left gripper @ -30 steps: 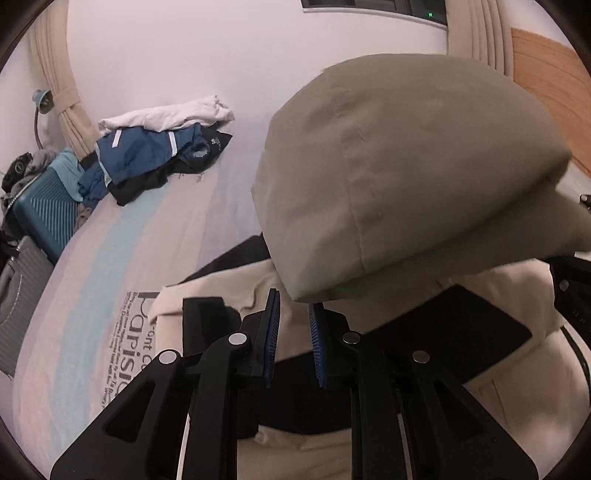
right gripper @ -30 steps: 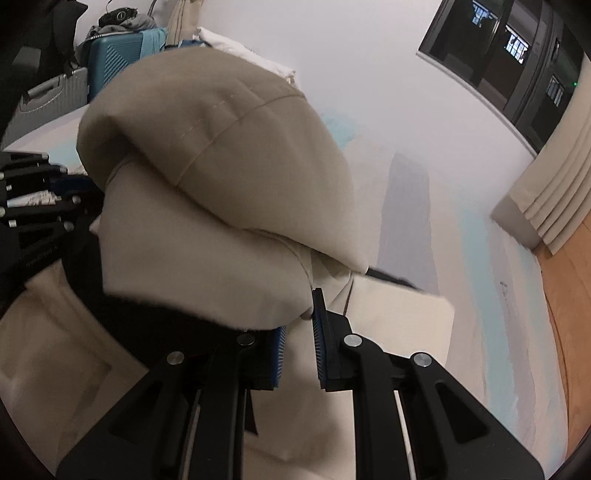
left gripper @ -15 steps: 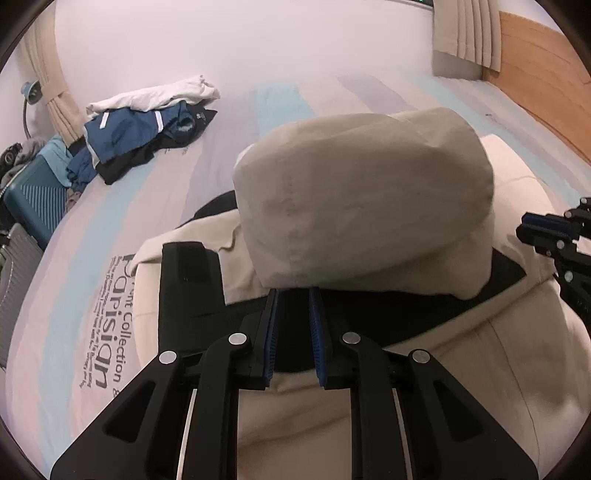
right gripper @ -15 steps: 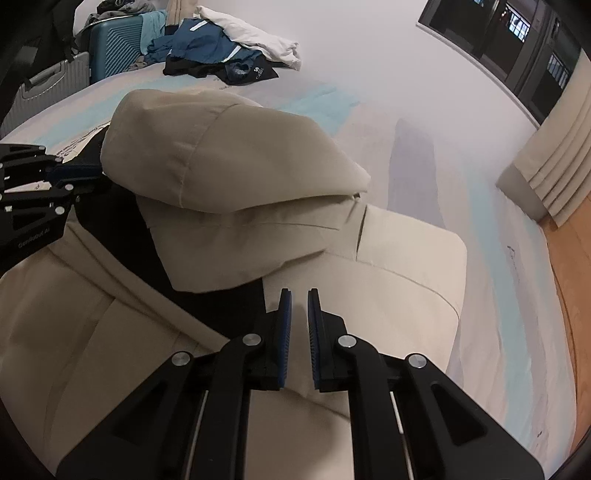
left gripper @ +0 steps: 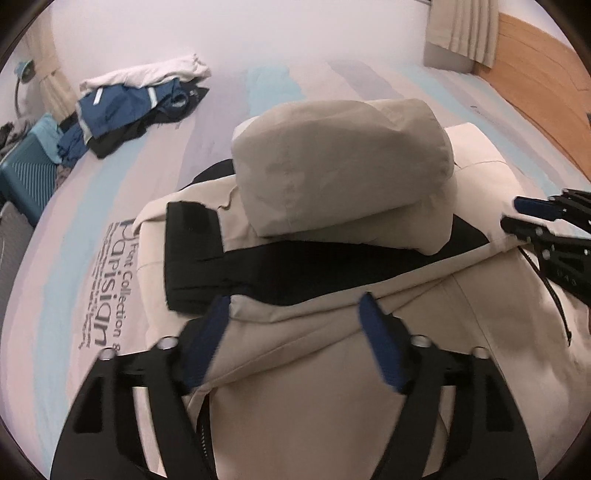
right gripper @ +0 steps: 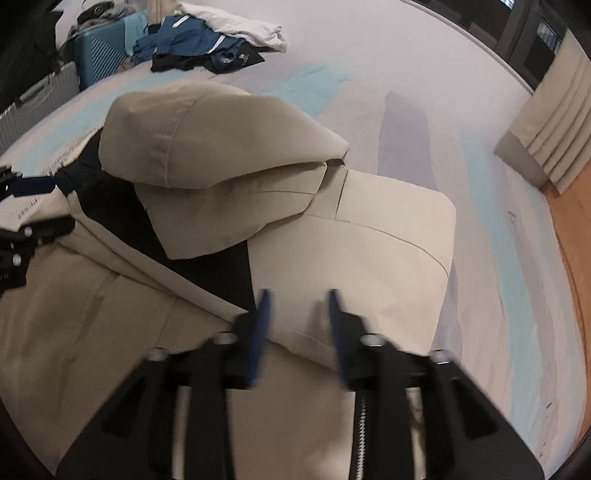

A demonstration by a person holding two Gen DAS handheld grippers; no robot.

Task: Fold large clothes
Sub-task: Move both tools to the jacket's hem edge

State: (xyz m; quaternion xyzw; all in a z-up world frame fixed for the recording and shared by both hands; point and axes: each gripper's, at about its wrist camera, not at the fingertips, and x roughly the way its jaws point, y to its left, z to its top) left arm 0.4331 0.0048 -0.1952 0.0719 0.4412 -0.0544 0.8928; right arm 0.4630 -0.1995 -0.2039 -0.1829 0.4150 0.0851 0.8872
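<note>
Left tongs, bottom centre of the left wrist view: jaws opening, motion-blurred, nothing pinched; only the beige jacket front lies below the gap. Right tongs, bottom centre of the right wrist view: also opening, narrower gap, empty, hovering over the jacket chest beside the zipper.

Jacket lies on the bed, filling the lower and middle frame in both views. The hood is folded down onto the shoulders, resting on the black lining of the collar area. A black drawcord trails at right in the left wrist view.

Handling, my read: smooth woven shell, probably a bit slippery; soft, and the hood puffs up, so it looks bulky and not heavy. It will likely spring back unless flattened. Grip seams, hem edges or shoulder corners, where layers stack thick; avoid the zipper teeth and the cord. Take two spread-apart holds, since one pinch would let it sag.

Bedsheet is flat cotton-looking fabric, with pastel blue and lilac stripes and dark printed lettering at left. Further back, upper left: a heap of blue, black and white clothes, crumpled. At the far left edge is a teal ribbed hard-shell suitcase. At upper right there is a pleated curtain and wood flooring.
</note>
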